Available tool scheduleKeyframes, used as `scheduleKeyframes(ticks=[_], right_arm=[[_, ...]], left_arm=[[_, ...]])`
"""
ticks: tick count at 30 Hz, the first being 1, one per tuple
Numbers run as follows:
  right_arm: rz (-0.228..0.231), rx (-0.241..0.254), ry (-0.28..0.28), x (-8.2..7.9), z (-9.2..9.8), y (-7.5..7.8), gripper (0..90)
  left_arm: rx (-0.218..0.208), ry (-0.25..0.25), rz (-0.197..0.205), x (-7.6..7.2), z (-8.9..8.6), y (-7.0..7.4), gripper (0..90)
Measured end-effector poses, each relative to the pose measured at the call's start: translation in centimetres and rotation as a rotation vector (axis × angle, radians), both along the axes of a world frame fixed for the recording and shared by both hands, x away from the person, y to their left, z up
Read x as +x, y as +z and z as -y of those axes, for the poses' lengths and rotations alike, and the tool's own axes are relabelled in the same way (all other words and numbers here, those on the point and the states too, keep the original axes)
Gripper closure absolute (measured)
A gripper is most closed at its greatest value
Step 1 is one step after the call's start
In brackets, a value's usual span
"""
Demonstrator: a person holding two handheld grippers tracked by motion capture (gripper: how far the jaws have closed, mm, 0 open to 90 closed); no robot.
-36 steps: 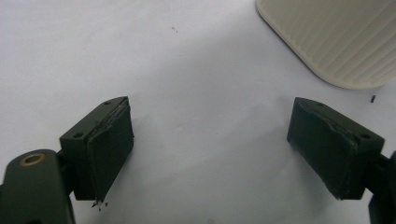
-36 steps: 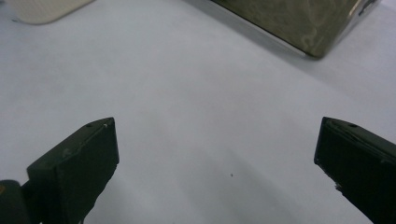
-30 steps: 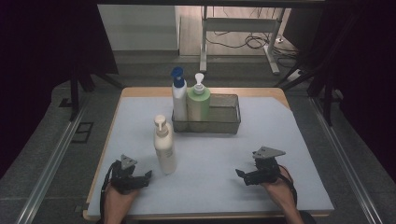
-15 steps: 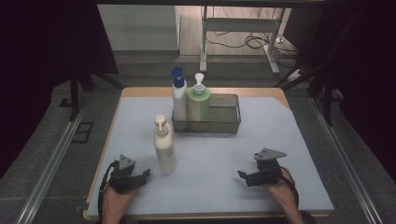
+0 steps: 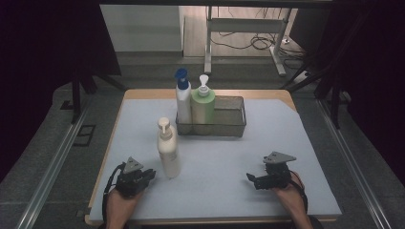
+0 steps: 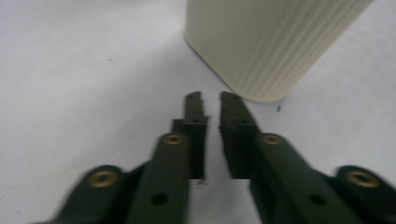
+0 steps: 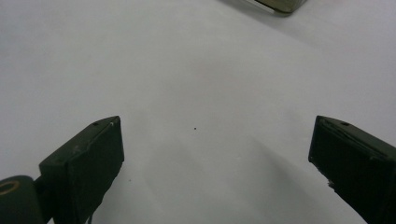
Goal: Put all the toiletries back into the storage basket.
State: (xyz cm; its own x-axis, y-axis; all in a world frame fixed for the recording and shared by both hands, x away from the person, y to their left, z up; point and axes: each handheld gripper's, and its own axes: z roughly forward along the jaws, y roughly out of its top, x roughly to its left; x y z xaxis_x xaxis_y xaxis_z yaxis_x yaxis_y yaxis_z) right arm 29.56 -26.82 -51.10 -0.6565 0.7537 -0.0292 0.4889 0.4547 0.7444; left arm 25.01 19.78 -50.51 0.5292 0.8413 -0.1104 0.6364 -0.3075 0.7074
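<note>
A cream pump bottle (image 5: 168, 150) stands upright on the pale mat, left of centre. My left gripper (image 5: 150, 174) rests on the mat just left of it, pointing at its base. In the left gripper view the ribbed bottle (image 6: 266, 42) rises right beyond the jaw tips. The left gripper (image 6: 211, 98) has just been closing; its jaws stand a thin slit apart with nothing between them. My right gripper (image 5: 250, 179) lies at the front right, and in its own view the right gripper (image 7: 215, 140) is open wide over bare mat.
A wire mesh basket (image 5: 229, 125) stands at the back middle of the mat (image 5: 286, 143). In its left half are a white bottle with a blue cap (image 5: 183, 102) and a green pump bottle (image 5: 203, 107). A corner of the basket (image 7: 280, 4) shows in the right gripper view.
The left gripper's jaws have drawn together beside the cream bottle. Both hands stay about where they were, and the bottles have not moved.
</note>
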Motion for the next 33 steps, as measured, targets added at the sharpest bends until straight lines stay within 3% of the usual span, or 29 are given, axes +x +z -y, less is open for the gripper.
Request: scheduleKeyframes(ticks=[14,17,22,33], right_arm=[[-0.007,0.001,-0.007,0.1,0.1,-0.1,3.3],[-0.006,0.002,-0.008,0.1,0.1,-0.1,3.3],[-0.006,0.0,-0.008,0.1,0.0,-0.1,3.4],[-0.008,-0.004,-0.004,0.1,0.0,-0.2,3.3]], left_arm=[[-0.001,-0.024,0.001,1.8,1.3,-0.3,89.7],[-0.024,-0.034,-0.008,1.9,1.5,-0.4,89.7],[-0.01,-0.028,-0.006,1.9,1.7,-0.3,89.8],[-0.005,-0.076,-0.006,1.8,3.5,-0.1,89.8]])
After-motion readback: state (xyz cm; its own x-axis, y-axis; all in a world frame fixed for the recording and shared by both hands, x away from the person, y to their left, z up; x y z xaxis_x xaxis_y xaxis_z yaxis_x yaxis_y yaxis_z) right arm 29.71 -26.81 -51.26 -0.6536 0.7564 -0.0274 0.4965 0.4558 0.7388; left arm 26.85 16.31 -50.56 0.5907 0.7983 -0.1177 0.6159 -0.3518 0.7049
